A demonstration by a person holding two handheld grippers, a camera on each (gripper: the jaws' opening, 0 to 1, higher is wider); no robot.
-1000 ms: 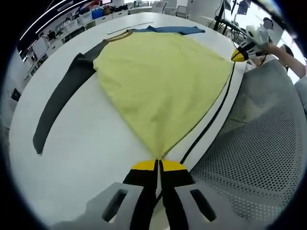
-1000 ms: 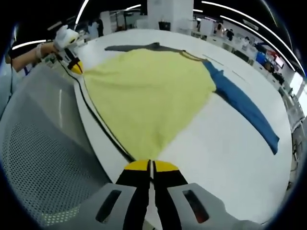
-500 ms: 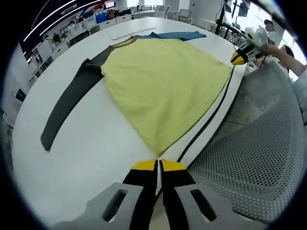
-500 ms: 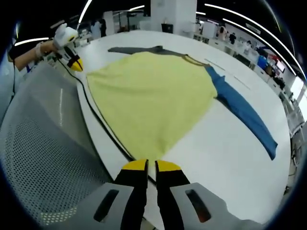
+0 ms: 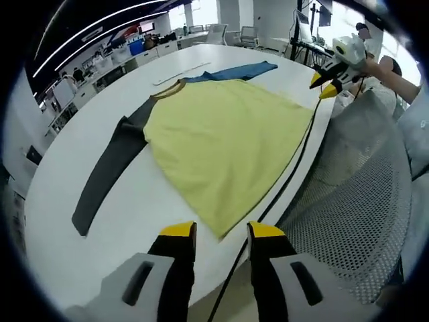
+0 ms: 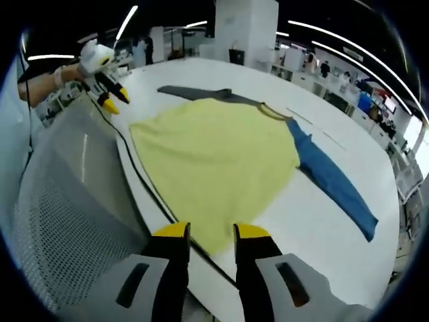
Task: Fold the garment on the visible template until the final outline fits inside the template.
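Note:
A long-sleeved shirt lies spread flat on the white round table (image 5: 100, 248). Its body is yellow (image 5: 221, 141), one sleeve is dark grey (image 5: 110, 168) and the other is blue (image 5: 231, 70). My left gripper (image 5: 221, 231) is open just short of the near hem corner, with nothing between its jaws. In the right gripper view the yellow body (image 6: 214, 154), the blue sleeve (image 6: 332, 181) and the grey sleeve (image 6: 194, 92) all show. My right gripper (image 6: 211, 231) is open over the other hem corner. Each gripper also appears far off in the other view, the right gripper (image 5: 323, 84) and the left gripper (image 6: 112, 100).
A thin black line (image 5: 295, 157) runs along the table's edge beside the hem, also seen as the black line (image 6: 144, 184). A grey mesh chair (image 5: 348, 194) stands against that edge, chair (image 6: 67, 201). Desks and monitors fill the room behind.
Both grippers were shut on the hem corners, then opened and let go. They have drawn back a little from the shirt, which now lies flat.

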